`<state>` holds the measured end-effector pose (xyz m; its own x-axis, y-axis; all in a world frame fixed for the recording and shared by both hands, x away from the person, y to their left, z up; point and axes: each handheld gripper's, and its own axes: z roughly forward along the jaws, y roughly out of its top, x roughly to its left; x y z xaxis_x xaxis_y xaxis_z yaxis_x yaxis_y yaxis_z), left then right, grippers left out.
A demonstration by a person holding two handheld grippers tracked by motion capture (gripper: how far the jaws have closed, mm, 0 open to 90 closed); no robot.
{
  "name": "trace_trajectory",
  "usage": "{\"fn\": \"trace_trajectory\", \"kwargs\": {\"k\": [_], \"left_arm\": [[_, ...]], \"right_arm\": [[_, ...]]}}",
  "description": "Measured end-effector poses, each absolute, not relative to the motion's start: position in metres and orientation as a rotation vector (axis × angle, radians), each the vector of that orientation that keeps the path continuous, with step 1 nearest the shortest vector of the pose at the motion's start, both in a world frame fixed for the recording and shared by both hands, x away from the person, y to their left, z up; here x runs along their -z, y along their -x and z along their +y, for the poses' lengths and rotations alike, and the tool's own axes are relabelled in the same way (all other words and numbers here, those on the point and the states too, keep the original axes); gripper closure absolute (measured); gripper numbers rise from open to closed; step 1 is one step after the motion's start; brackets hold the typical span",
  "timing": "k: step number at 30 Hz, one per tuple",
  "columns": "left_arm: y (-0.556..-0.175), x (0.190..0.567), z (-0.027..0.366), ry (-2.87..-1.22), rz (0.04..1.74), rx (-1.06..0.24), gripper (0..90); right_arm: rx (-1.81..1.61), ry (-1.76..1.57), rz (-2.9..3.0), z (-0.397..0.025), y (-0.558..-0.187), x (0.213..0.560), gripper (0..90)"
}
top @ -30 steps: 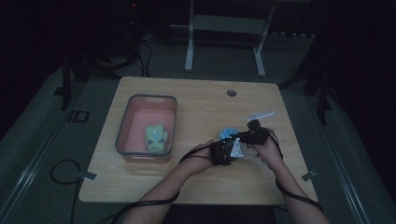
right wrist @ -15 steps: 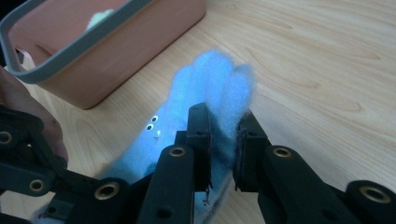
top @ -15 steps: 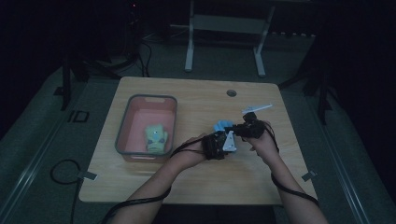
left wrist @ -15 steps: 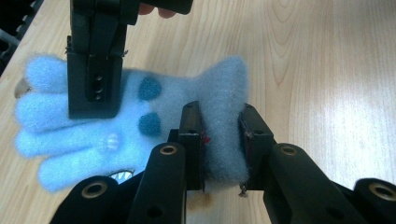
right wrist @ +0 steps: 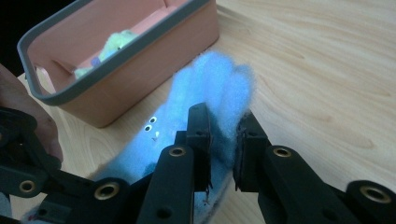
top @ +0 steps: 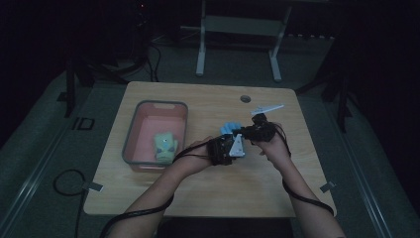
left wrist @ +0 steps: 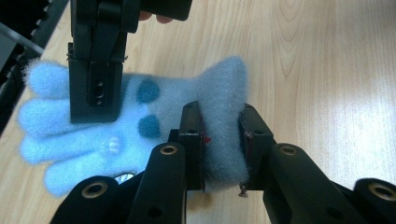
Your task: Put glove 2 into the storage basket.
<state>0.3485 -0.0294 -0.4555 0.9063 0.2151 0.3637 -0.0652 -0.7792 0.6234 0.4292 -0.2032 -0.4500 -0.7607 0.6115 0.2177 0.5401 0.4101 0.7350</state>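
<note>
A fluffy light-blue glove point(top: 228, 128) with dark blue dots point(left wrist: 148, 91) is held between both grippers just above the table, right of centre. My left gripper point(left wrist: 223, 136) is shut on its cuff end point(left wrist: 224, 93). My right gripper point(right wrist: 223, 140) is shut on the glove's fuzzy edge point(right wrist: 212, 88), and in the left gripper view it point(left wrist: 95, 79) clamps the finger side. In the high view the left gripper point(top: 232, 141) and right gripper point(top: 246, 131) sit close together, hands nearly touching.
A pink bin with a grey rim point(top: 131, 133) stands at the table's left and holds a fuzzy green glove point(top: 164, 144); the bin point(right wrist: 154, 70) lies just beyond the blue glove. A round cable hole point(top: 245, 98) is near the far edge.
Both grippers, with the blue glove between them, have shifted away from the person and slightly left toward the bin. Both grips have held.
</note>
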Motion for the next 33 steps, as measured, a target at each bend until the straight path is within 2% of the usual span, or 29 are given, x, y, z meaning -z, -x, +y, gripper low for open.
{"fn": "trace_trajectory", "kwargs": {"k": [18,33], "left_arm": [[-0.348,0.436,0.001,-2.403,0.132,-0.589,75.7],[-0.346,0.429,0.037,-2.418,0.183,-0.625,75.7]], "right_arm": [[-1.301,-0.985,2.572,-0.171,-0.433,0.431,79.5],[-1.251,-0.886,2.613,-0.123,-0.438,0.419,79.5]]}}
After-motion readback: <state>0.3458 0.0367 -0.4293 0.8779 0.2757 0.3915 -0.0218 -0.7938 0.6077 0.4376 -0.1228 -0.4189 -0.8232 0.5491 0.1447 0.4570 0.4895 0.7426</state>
